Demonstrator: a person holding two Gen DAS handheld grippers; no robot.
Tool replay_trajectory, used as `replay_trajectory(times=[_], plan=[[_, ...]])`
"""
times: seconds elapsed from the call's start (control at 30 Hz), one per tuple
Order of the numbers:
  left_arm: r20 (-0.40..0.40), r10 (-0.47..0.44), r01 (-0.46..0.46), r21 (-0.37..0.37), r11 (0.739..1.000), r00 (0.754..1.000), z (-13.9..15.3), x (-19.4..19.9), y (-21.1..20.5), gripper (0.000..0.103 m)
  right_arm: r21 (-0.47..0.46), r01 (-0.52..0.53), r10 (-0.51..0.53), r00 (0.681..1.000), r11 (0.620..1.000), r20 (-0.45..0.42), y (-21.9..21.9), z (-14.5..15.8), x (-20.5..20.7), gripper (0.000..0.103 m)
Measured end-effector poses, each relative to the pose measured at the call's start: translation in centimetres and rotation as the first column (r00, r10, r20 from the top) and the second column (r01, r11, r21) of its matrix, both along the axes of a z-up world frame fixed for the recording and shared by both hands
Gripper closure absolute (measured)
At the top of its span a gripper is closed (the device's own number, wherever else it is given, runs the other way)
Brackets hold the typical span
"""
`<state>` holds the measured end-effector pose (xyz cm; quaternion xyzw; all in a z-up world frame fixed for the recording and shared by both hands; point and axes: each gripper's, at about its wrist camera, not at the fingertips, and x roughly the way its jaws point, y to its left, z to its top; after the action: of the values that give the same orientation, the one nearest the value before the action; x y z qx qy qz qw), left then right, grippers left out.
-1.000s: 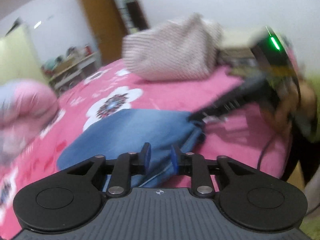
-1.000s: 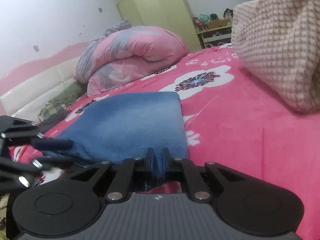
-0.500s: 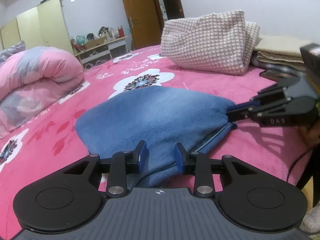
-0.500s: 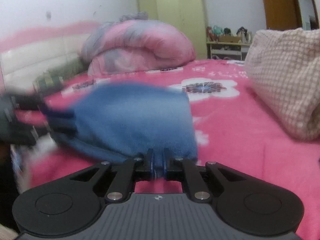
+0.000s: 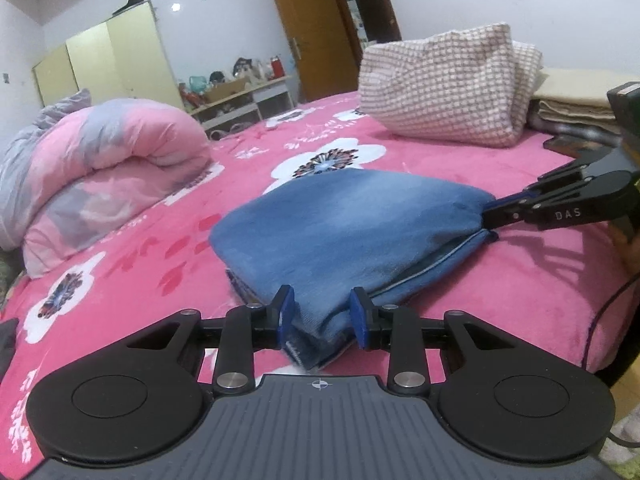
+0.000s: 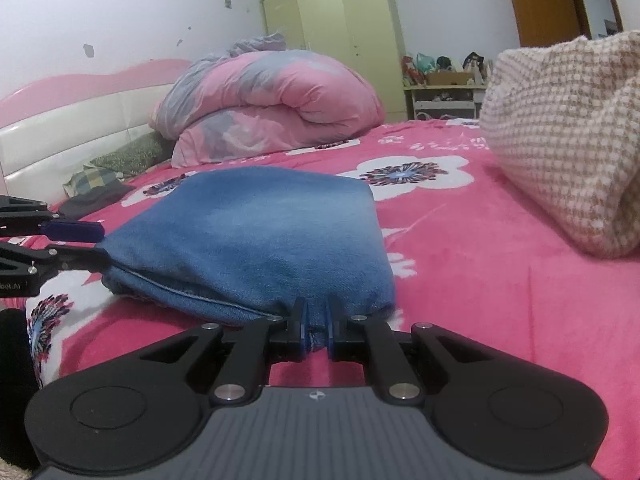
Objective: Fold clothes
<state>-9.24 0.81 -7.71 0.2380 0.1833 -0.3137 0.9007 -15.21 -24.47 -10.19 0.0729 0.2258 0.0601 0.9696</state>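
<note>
A folded blue denim garment (image 5: 348,220) lies on the pink flowered bed cover (image 5: 460,160). My left gripper (image 5: 322,312) is shut on its thick near corner, whose layered hem hangs down between the pads. In the right wrist view the left gripper (image 6: 94,244) shows at the left edge, biting the garment's (image 6: 260,232) pointed corner. My right gripper (image 6: 318,320) is shut on a thin pinch of the denim edge. In the left wrist view the right gripper (image 5: 490,216) comes in from the right, and the cloth is drawn to a point at its tips.
A rolled pink and grey quilt (image 5: 100,168) lies at the left, near the white headboard (image 6: 60,132). A checked blanket (image 5: 444,92) and a folded beige stack (image 5: 572,100) sit at the far right. Wardrobe (image 5: 112,68), cluttered shelf and wooden door (image 5: 312,28) stand behind the bed.
Both grippers keep their hold on the denim. The left wrist view has swung and steadied, so the right gripper now shows farther right. The cloth looks more stretched between the two.
</note>
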Motion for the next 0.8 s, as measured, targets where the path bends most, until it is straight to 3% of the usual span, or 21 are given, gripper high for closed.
replay_trajectory(times=[0.13,0.43,0.7,0.8], plan=[[0.024,-0.007,0.007,0.036,0.999,1.0,-0.6,-0.2,-0.2,0.076,0.004,0.001,-0.001,1.0,1.0,-0.003,0.0,0.1,0.0,0.094],[0.071,-0.018,0.015,0.034,0.999,0.997,-0.7,-1.4,0.0,0.092,0.023,0.005,-0.005,1.0,1.0,-0.004,-0.1,0.0,0.0,0.094],[0.009,-0.02,0.02,0.006,1.0,1.0,-0.4,-1.4,1.0,0.096,0.024,0.004,-0.004,1.0,1.0,-0.01,-0.1,0.0,-0.1,0.094],[0.001,-0.022,0.022,-0.053,0.998,1.0,0.7,-2.0,2.1,0.095,0.026,0.007,-0.006,1.0,1.0,-0.012,-0.1,0.0,-0.1,0.094]])
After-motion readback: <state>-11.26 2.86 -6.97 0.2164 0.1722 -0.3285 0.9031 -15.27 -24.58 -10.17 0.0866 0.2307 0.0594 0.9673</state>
